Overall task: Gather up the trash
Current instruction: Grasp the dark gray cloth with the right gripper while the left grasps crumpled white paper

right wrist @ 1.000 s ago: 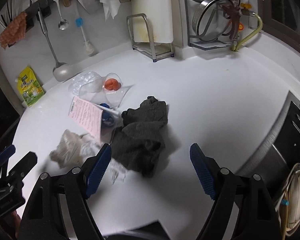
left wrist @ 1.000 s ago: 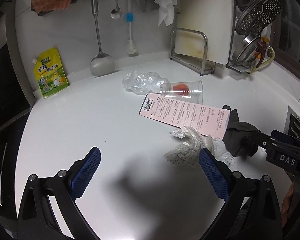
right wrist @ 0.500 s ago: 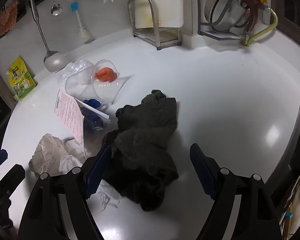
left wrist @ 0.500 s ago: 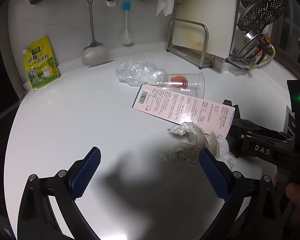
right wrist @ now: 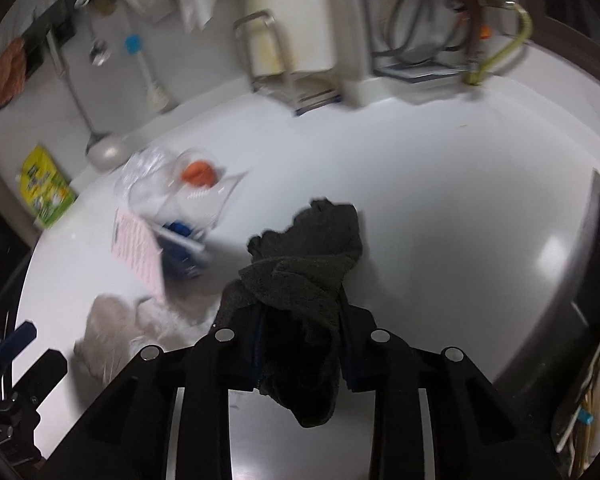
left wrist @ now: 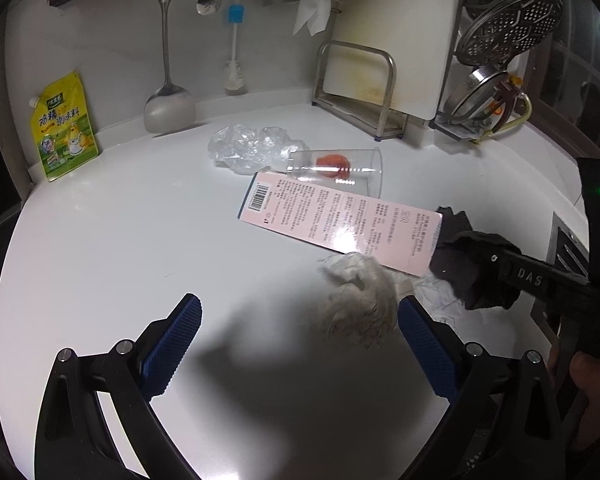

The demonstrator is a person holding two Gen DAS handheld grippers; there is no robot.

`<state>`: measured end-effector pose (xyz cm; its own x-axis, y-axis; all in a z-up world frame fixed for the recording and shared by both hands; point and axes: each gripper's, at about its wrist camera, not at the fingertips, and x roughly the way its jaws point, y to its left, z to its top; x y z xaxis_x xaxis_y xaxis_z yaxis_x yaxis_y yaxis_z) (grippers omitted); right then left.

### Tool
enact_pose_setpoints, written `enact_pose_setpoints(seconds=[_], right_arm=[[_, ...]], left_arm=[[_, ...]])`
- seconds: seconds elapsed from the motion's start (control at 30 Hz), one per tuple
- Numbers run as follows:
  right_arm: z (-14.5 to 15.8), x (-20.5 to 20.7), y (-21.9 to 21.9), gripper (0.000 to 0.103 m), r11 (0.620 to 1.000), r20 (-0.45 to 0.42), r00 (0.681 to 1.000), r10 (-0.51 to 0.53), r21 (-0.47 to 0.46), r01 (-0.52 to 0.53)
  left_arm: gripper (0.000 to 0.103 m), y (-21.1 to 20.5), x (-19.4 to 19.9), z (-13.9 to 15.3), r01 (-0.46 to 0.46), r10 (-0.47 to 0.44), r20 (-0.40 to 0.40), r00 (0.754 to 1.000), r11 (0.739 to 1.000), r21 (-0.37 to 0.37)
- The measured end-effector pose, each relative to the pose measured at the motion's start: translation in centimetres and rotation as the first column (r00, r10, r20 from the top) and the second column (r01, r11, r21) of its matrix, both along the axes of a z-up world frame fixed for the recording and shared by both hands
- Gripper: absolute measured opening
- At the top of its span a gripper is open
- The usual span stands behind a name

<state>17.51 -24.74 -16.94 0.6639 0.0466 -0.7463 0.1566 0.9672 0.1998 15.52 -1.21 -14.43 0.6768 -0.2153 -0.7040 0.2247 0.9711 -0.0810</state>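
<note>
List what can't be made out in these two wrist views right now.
- Right gripper pads, right wrist view: buried in the dark cloth they have just closed on.
- Blue item behind the pink card, right wrist view: motion-blurred, partly covered.
- Crumpled paper, left wrist view: blurred; print unreadable.
- Card text, left wrist view: too small.

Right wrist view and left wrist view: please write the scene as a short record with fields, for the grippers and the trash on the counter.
surface: white counter
right gripper: jaws have just been closing, now shut on dark grey cloth
left gripper: open, holds nothing
crumpled white paper: on counter, near left gripper's right finger
pink printed card: flat, beside the cloth
clear plastic cup: on its side, something orange inside
crumpled clear plastic bag: behind cup
</note>
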Motion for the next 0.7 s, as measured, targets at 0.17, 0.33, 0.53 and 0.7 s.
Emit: enact_pose_setpoints(seconds=[0.17,0.33,0.53,0.7], right_arm=[[1.3,-1.7,-2.5,0.027,0.997,0.024,0.997,-0.074,0.004,0.074],[1.6,-3.7,-3.7,0.027,0.994,0.024,0.994,-0.111,0.026,0.110],[1.2,-5.8,-3.0,0.027,0.993,0.004,0.994,-0.111,0.032,0.111],[0.8,-7.0,-2.3,0.027,0.994,-0.014,0.995,-0.103,0.030,0.103]], left_arm=[[0.097,-0.7,0.4,-0.3,0.020,-0.020,-0.020,1.000,1.000,-0.007],[0.097,-1.4,0.4,-1.1,0.031,-0.032,-0.054,0.998,0.999,-0.035],[0.096,-2.7,0.9,-3.0,0.045,-0.043,-0.079,0.996,0.999,0.016],[0.061,-3.2,1.0,-3.7,0.061,-0.055,-0.097,0.994,0.996,0.059]])
